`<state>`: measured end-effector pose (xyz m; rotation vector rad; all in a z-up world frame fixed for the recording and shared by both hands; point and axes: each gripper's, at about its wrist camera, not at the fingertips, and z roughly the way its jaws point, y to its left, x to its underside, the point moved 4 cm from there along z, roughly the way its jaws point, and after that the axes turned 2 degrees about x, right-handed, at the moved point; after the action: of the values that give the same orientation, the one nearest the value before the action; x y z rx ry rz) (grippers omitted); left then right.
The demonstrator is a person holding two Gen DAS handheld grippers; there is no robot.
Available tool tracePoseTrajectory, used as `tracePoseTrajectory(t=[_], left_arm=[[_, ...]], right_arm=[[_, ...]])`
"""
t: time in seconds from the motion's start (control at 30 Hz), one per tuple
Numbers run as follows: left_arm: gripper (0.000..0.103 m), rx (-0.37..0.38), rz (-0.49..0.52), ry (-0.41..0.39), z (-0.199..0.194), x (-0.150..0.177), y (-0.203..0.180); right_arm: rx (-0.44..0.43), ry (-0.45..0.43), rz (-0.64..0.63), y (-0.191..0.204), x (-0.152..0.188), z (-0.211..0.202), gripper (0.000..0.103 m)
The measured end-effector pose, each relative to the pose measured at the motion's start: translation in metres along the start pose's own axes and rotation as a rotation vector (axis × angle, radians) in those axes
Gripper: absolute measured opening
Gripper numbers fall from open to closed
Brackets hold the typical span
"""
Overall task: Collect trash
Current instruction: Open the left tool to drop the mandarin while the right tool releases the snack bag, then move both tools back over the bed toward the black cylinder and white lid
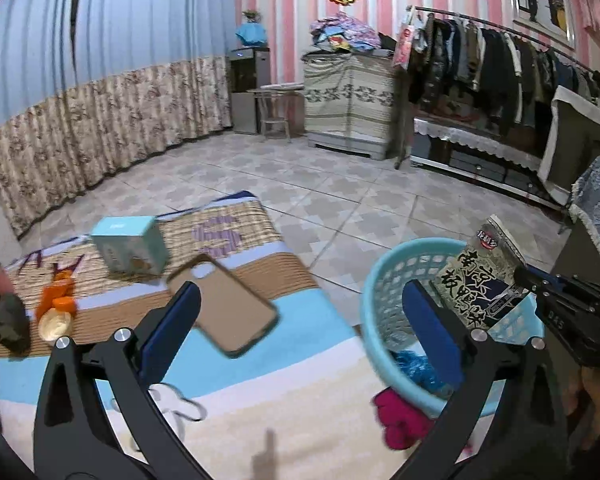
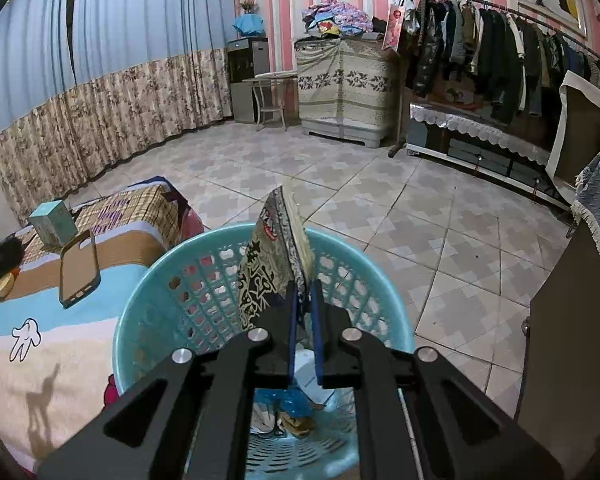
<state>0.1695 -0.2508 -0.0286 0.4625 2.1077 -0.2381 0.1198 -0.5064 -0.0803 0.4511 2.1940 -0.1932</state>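
A bed covered by a cartoon-print blanket in blue, tan and cream bands (image 1: 284, 384) fills the foreground. Against its edge stands the round light-blue plastic lattice basket (image 2: 188, 276), already holding scraps. The right gripper (image 2: 305, 300) hovers above the basket's opening, fingers pinching the lower end of a dark printed foil snack bag (image 2: 266, 264), whose long axis rises up and away from the fingertips, directly over the basket. The left gripper (image 1: 300, 332) has its fingers spread wide, empty, nearer the brown phone case (image 1: 224, 304), light-blue carton (image 1: 130, 244) and orange peel (image 1: 56, 294). The basket's contents are partly hidden; the dark lump at the far left is hard to identify.
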Motion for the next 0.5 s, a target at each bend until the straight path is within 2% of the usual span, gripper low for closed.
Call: tracePoseTrajectory(t=[0.07,0.13,0.17,0.33,0.5], left_arm=[[0.097,-0.022,-0.014,-0.001,-0.005,0.001,0.011],[0.097,-0.030,-0.033,0.006,-0.009,0.003,0.022],[0.097,-0.034,-0.040,0.004,-0.012,0.004,0.027],[0.097,-0.080,-0.037,-0.012,-0.024,0.009,0.052],[0.097,-0.102,-0.064,-0.011,-0.035,0.014,0.078]], right_arm=[[0.015,0.017,-0.012,0.008,0.003,0.006,0.013],[0.029,0.032,-0.018,0.011,0.006,0.012,0.053],[0.035,0.033,-0.020,0.013,0.006,0.014,0.061],[0.083,0.066,-0.048,0.019,0.015,0.023,0.079],[0.121,0.066,-0.074,0.031,0.014,0.017,0.088]])
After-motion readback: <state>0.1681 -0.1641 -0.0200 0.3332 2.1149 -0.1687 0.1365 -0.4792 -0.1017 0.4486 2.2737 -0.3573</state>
